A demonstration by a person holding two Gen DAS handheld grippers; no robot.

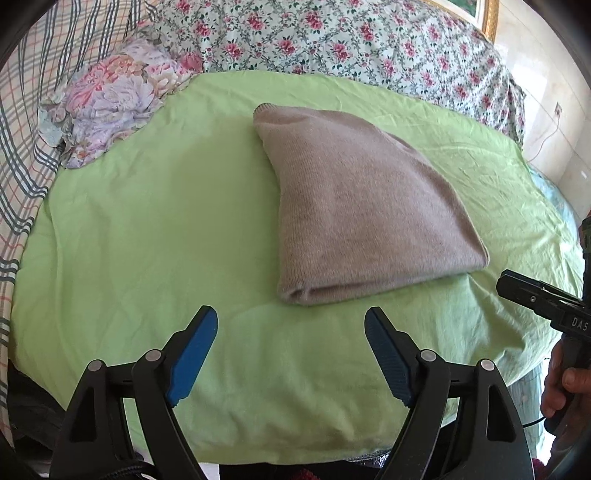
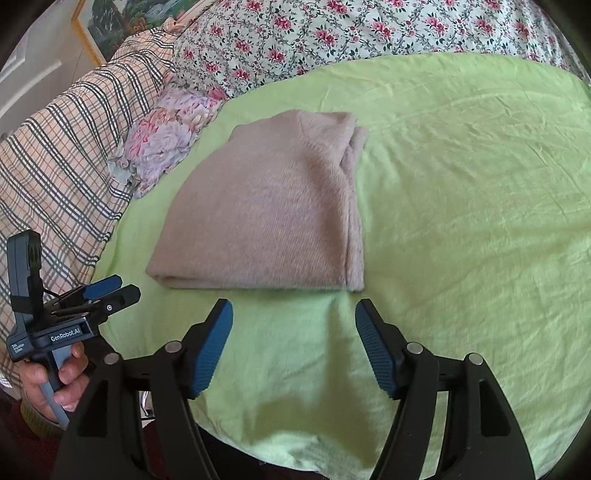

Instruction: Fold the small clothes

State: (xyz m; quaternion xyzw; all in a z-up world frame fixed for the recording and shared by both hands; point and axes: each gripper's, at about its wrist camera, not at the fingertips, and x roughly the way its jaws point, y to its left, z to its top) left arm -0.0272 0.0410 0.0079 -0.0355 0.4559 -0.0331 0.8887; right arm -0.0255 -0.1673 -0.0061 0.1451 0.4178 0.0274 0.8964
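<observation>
A beige knitted garment lies folded into a compact bundle on the green sheet; the right wrist view shows the same garment from the other side. My left gripper stands open just short of the bundle's near edge, with only sheet between its blue pads. My right gripper is open too, close to the near fold and apart from it. From the right wrist view, the left gripper sits at the left in a hand. The right gripper's black tip juts in at the right edge of the left wrist view.
A floral quilt runs along the far side of the bed. A pale flowered pillow and a checked blanket lie to the left. A framed picture hangs on the wall. A hand holds the right tool.
</observation>
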